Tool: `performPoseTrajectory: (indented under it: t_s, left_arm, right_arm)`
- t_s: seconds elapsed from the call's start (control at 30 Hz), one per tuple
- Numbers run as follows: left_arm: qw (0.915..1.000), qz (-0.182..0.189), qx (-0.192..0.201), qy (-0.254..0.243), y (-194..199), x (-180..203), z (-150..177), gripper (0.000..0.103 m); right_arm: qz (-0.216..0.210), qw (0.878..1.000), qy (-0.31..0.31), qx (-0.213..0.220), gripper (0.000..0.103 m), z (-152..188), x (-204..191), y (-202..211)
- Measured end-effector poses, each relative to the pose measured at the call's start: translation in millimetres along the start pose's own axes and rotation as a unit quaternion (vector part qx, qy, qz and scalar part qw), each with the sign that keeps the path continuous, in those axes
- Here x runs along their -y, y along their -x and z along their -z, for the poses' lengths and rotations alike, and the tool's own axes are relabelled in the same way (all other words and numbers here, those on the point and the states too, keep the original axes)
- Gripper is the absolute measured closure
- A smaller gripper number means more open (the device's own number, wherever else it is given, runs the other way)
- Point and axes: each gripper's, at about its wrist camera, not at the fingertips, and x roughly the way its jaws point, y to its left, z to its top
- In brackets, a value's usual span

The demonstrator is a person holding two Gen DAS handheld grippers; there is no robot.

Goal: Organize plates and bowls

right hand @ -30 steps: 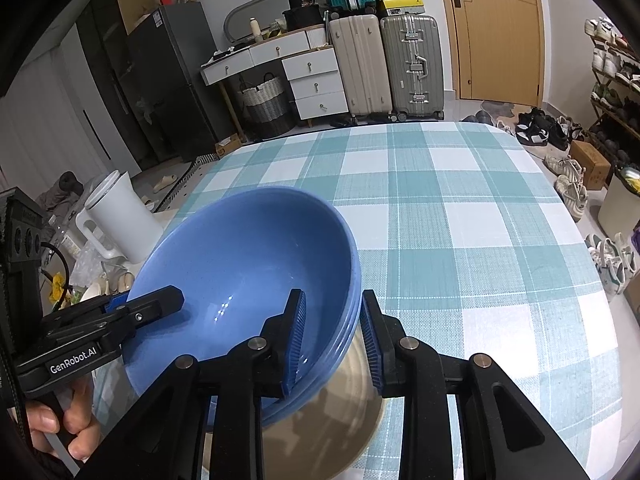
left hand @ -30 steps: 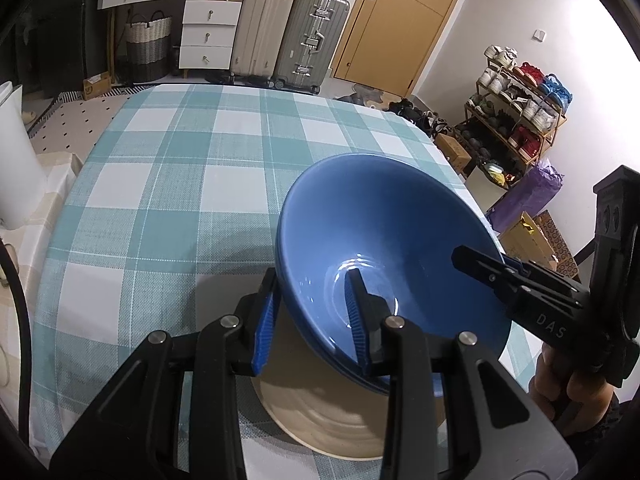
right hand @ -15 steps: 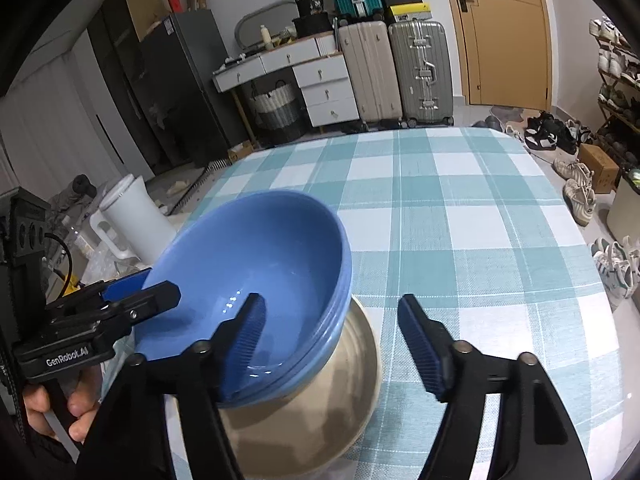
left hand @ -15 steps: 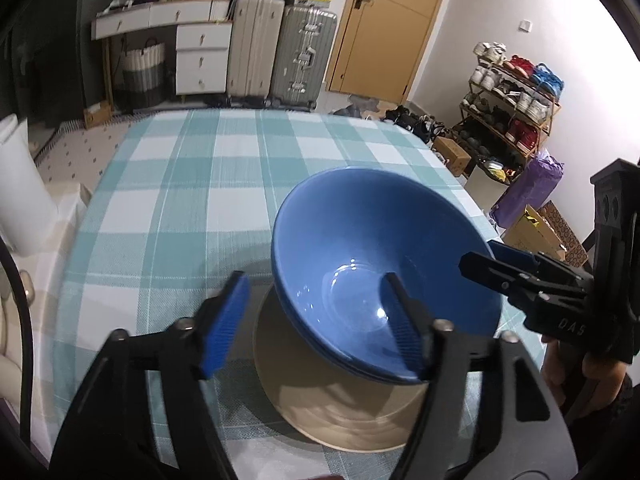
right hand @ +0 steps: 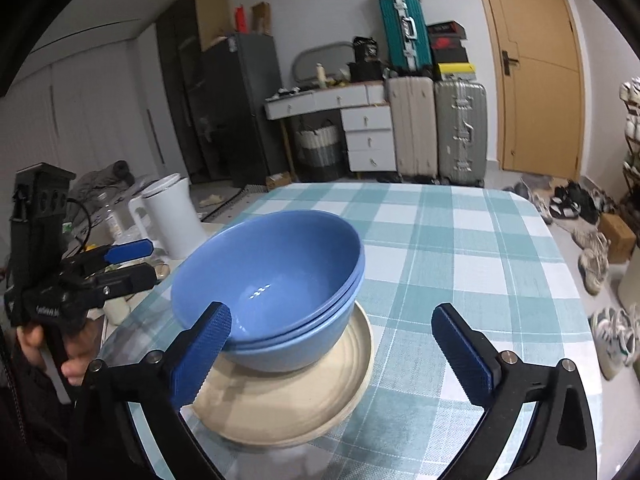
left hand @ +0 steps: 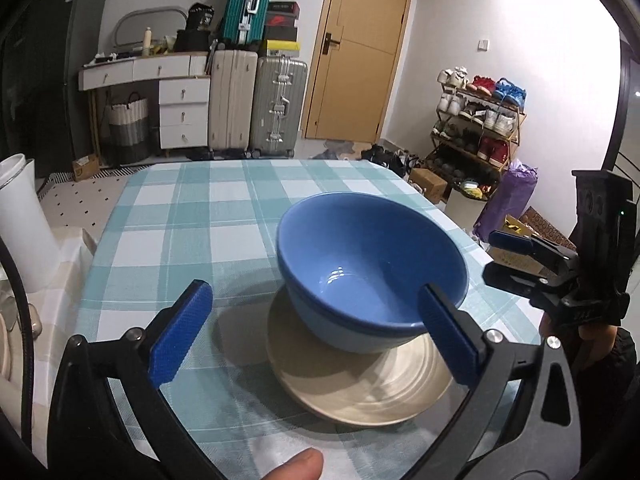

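A stack of blue bowls [left hand: 372, 272] stands on a cream plate [left hand: 360, 384] on the checked tablecloth; the right wrist view shows the bowls [right hand: 276, 280] and the plate [right hand: 288, 396] too. My left gripper [left hand: 316, 334] is open and empty, pulled back from the near left of the stack. My right gripper [right hand: 340, 354] is open and empty, drawn back on the other side. Each gripper shows in the other's view, the right one [left hand: 520, 256] and the left one [right hand: 120, 260], both clear of the bowls.
The teal-and-white checked table [left hand: 200, 216] stretches beyond the stack. A white jug [right hand: 168, 216] stands off the table's left side, also in the left wrist view [left hand: 20, 224]. Suitcases [left hand: 256, 104], drawers and a shoe rack [left hand: 476, 128] line the room behind.
Both grippers were shut on the rim of the top blue bowl. They opened, let it go on the stack, and drew back and up from it.
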Motion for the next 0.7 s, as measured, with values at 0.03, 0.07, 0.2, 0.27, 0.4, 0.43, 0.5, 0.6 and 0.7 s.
performPoseTrajectory:
  t_s: [0.03, 0.07, 0.2, 0.27, 0.4, 0.43, 0.5, 0.6, 0.7]
  left_arm:
    - [1.0, -0.001, 0.003, -0.002, 3, -1, 3, 0.001]
    - [1.0, -0.003, 0.006, -0.004, 6, -2, 7, 0.001]
    - [0.9996, -0.01, 0.024, -0.005, 14, -10, 21, 0.001]
    - [0.9994, -0.01, 0.033, -0.006, 17, -14, 27, 0.001]
    - [0.9988, -0.016, 0.046, -0.008, 18, -19, 37, 0.001]
    - [0.9986, -0.015, 0.049, -0.006, 17, -22, 40, 0.001]
    - [0.9987, -0.01, 0.049, 0.004, 14, -26, 44, 0.001]
    - [0.9985, -0.007, 0.053, 0.013, 8, -29, 49, 0.001]
    - [0.9981, -0.009, 0.06, 0.004, 5, -29, 53, 0.001]
  right_arm:
    - [0.001, 1.0, 0.003, 0.005, 0.001, 3, 0, 2]
    - [0.001, 1.0, 0.004, 0.008, 0.001, 7, 1, 3]
    - [-0.004, 1.0, 0.004, 0.023, 0.001, 18, 5, 8]
    - [-0.011, 0.999, 0.004, 0.03, 0.001, 23, 8, 10]
    - [-0.013, 0.999, 0.012, 0.034, 0.001, 31, 11, 9]
    - [-0.012, 0.999, 0.015, 0.036, 0.001, 33, 12, 9]
    - [-0.011, 0.999, 0.02, 0.043, 0.001, 37, 12, 12]
    - [-0.005, 0.998, 0.027, 0.052, 0.001, 40, 14, 13]
    - [-0.01, 0.998, 0.029, 0.06, 0.001, 41, 14, 15]
